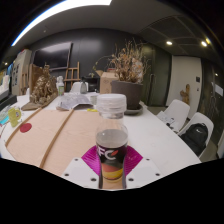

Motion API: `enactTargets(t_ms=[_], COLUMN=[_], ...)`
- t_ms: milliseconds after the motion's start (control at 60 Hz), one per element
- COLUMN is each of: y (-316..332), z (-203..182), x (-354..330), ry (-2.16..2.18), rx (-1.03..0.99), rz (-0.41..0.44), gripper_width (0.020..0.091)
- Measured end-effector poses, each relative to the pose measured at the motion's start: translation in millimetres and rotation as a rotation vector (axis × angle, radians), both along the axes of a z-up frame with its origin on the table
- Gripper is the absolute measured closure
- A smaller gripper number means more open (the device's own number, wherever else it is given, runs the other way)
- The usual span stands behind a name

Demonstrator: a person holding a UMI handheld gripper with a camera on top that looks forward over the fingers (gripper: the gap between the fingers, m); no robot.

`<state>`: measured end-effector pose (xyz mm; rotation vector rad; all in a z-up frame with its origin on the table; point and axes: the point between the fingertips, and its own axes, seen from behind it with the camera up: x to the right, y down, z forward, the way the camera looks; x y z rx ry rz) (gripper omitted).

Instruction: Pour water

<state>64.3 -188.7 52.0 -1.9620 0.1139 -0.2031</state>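
Nearest: clear plastic bottle (111,140) w/ white cap, upright on the pale table (60,140), between the gripper (111,163) fingers. Dark liquid in upper body, orange-ish low down; dark label w/ pink lettering. Both pink pads (94,159) press its sides, so gripper's clamped on it. Far right: dark pot (126,93) w/ dried plant. Far left: yellowish cup (14,115).
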Motion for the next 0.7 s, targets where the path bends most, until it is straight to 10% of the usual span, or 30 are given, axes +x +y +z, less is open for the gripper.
enactTargets(t_ms=[383, 700], y=[53.7, 142.5], z=[110.1, 224.4], x=[-56.5, -255.0], ry=[-0.329, -0.912], rx=[0.045, 0.138], rz=[-0.022, 0.117], gripper_width=[0.0848, 0.0847])
